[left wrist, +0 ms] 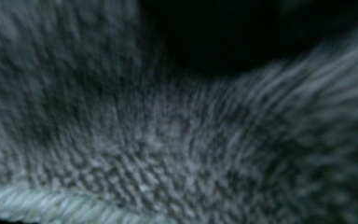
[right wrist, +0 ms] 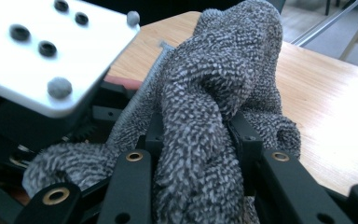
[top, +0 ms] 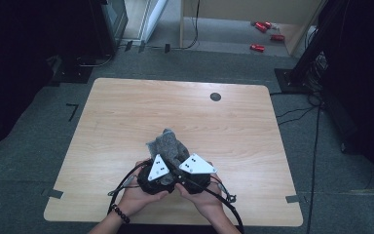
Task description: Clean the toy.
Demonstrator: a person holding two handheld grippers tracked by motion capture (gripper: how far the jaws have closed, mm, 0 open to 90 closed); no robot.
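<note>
A grey knitted cloth (top: 168, 144) stands bunched up near the front middle of the wooden table (top: 126, 107). Both hands hold their grippers close together just in front of it. My right gripper (right wrist: 196, 140) is shut on a thick fold of the cloth (right wrist: 205, 93), its black jaws pressing it from both sides. In the high view that right gripper (top: 184, 168) sits under its grey plate. My left gripper (top: 161, 165) is right beside it, and its plate (right wrist: 51, 46) shows close by. The blurred cloth (left wrist: 168, 140) lies against the left gripper's camera and hides its jaws.
A small black round disc (top: 215, 96) is set in the table's far side. On the floor beyond lie red cans (top: 263, 29), with cables (top: 297, 112) to the right. Dark stands and equipment flank both sides of the table.
</note>
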